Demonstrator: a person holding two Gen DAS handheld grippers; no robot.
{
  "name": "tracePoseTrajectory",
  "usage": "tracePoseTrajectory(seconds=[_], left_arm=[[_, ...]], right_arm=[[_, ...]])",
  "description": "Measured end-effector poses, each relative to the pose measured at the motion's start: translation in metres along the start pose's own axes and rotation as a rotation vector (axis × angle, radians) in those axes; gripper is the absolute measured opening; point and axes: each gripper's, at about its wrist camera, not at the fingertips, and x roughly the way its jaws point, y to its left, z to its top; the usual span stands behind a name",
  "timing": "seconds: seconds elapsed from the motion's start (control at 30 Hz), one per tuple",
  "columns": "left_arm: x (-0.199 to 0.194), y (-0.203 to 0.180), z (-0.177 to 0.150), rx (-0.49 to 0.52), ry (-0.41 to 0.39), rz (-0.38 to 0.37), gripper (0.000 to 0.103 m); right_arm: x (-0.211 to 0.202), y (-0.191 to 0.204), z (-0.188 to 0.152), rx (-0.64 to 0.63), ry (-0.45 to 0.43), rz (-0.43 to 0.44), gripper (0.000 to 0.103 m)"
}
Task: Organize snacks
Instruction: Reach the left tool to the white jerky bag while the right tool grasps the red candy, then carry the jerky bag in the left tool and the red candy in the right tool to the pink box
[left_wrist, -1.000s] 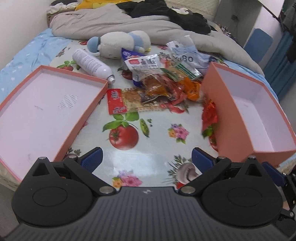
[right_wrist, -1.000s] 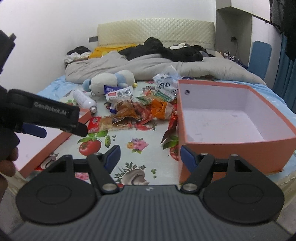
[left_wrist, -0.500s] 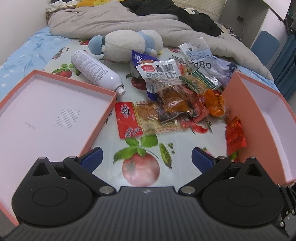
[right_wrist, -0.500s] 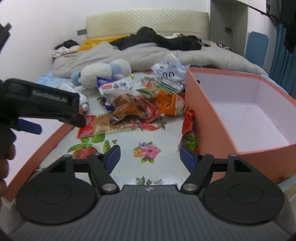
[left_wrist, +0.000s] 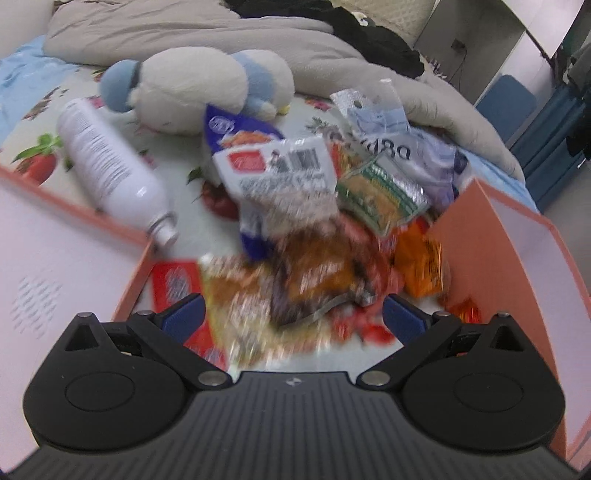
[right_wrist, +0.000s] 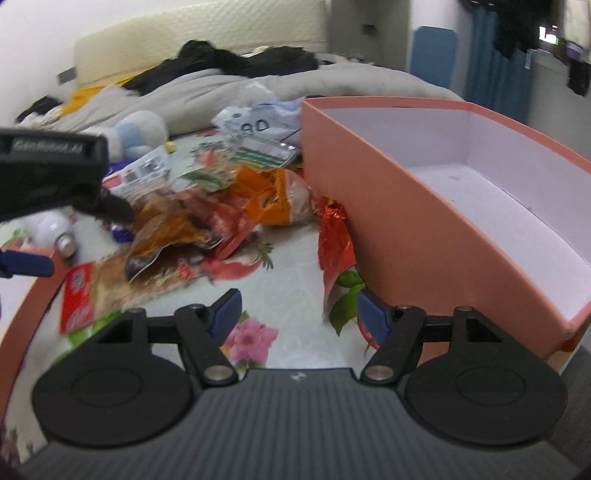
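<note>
Left gripper (left_wrist: 291, 314) spread, empty, over snack pile (left_wrist: 325, 236) at bed's middle, between lid (left_wrist: 55, 258) and box (right_wrist: 461, 206). Right gripper (right_wrist: 295, 310) spread, empty, near red wrapper (right_wrist: 334, 236) against box wall. Packets look light, crinkly, slippery; you pinch flat sealed edge.

The box (right_wrist: 399, 206) is salmon-orange outside and white inside, and so is the lid (left_wrist: 55, 258) at the cloth's left edge. The cloth (right_wrist: 266, 280) is pale, printed with red tomatoes, green leaves and pink flowers. Among the snacks lie an orange packet (right_wrist: 266, 199), a red foil wrapper (right_wrist: 334, 240), a green-and-white striped packet (left_wrist: 380, 195), beside a white bottle (left_wrist: 107, 166) and a white-and-blue plush toy (left_wrist: 192, 88).
</note>
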Motion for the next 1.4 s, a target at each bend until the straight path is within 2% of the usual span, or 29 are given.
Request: tracePoseTrajectory(seconds=[0.2, 0.33, 0.53, 0.67, 0.77, 0.83, 0.87, 0.9, 0.93, 0.97, 1.1, 1.4], left_arm=[[0.038, 0.001, 0.028, -0.035, 0.009, -0.020, 0.102], [0.058, 0.002, 0.038, -0.041, 0.012, -0.004, 0.101], [0.079, 0.007, 0.046, -0.064, 0.031, 0.013, 0.091], [0.088, 0.011, 0.045, -0.090, 0.042, -0.016, 0.084], [0.087, 0.010, 0.043, -0.094, 0.040, -0.042, 0.073], [0.087, 0.009, 0.042, -0.097, 0.045, -0.068, 0.064], [0.086, 0.007, 0.042, -0.090, 0.047, -0.074, 0.062], [0.085, 0.004, 0.041, -0.075, 0.043, -0.071, 0.060], [0.083, 0.002, 0.040, -0.061, 0.039, -0.065, 0.057], [0.082, 0.001, 0.039, -0.055, 0.037, -0.063, 0.050], [0.074, 0.002, 0.034, -0.065, 0.047, -0.081, 0.045], [0.030, -0.006, 0.005, -0.040, 0.044, -0.076, 0.043]], right_arm=[[0.026, 0.002, 0.007, 0.103, 0.001, -0.060, 0.069], [0.040, 0.007, 0.010, 0.111, -0.010, -0.087, 0.068], [0.059, 0.012, 0.015, 0.129, -0.021, -0.122, 0.063], [0.073, 0.015, 0.018, 0.132, -0.012, -0.117, 0.060], [0.082, 0.014, 0.019, 0.124, -0.012, -0.134, 0.047], [0.086, 0.012, 0.021, 0.121, -0.015, -0.137, 0.035], [0.087, 0.011, 0.023, 0.120, -0.013, -0.134, 0.023], [0.087, 0.009, 0.024, 0.118, -0.010, -0.130, 0.020], [0.087, 0.008, 0.025, 0.117, -0.007, -0.122, 0.020], [0.086, 0.006, 0.026, 0.117, -0.004, -0.112, 0.020], [0.073, 0.004, 0.027, 0.092, -0.016, -0.075, 0.019], [0.026, 0.000, 0.023, 0.003, -0.017, 0.024, 0.019]])
